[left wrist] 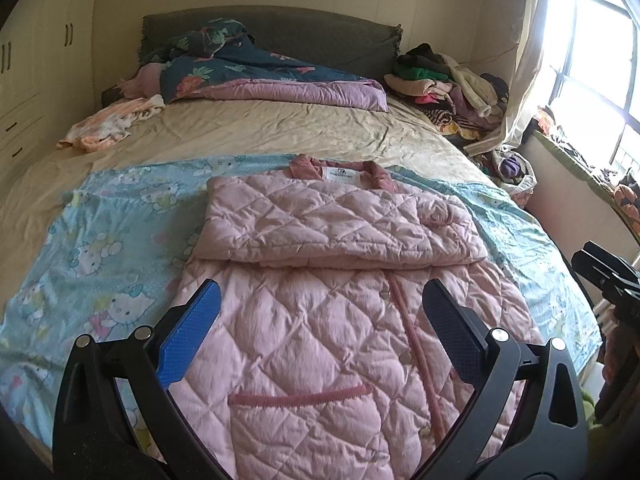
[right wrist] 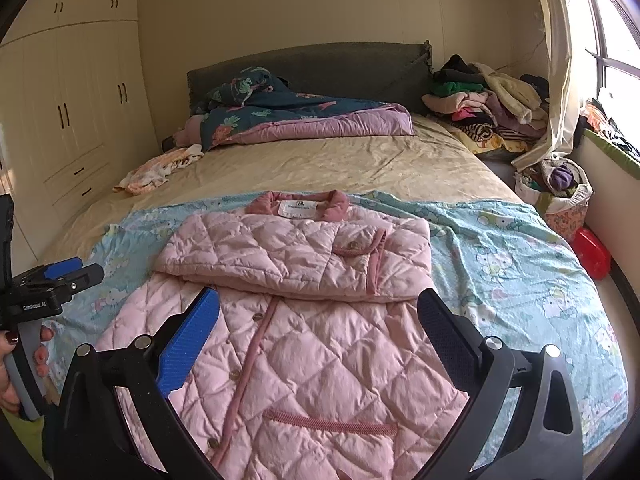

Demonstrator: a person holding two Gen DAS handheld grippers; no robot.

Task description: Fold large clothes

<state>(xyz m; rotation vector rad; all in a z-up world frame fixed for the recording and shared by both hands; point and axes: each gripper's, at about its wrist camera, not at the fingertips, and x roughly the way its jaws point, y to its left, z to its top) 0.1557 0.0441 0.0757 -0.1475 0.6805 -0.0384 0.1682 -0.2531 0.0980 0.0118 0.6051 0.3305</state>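
Both fingers of the left gripper and of the right gripper are spread wide, holding nothing, above one pink quilted jacket. It lies on a blue cartoon sheet, sleeves folded across its chest, hem cut off below. Farther off, one rumpled quilt and one clothes pile, its items indistinct.

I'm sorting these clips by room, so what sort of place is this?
Most likely a home bedroom. A wide bed with a grey headboard fills the view, built-in wardrobes line one wall, and a pink quilted jacket lies partly folded on the bed, with piled clothes by the window.
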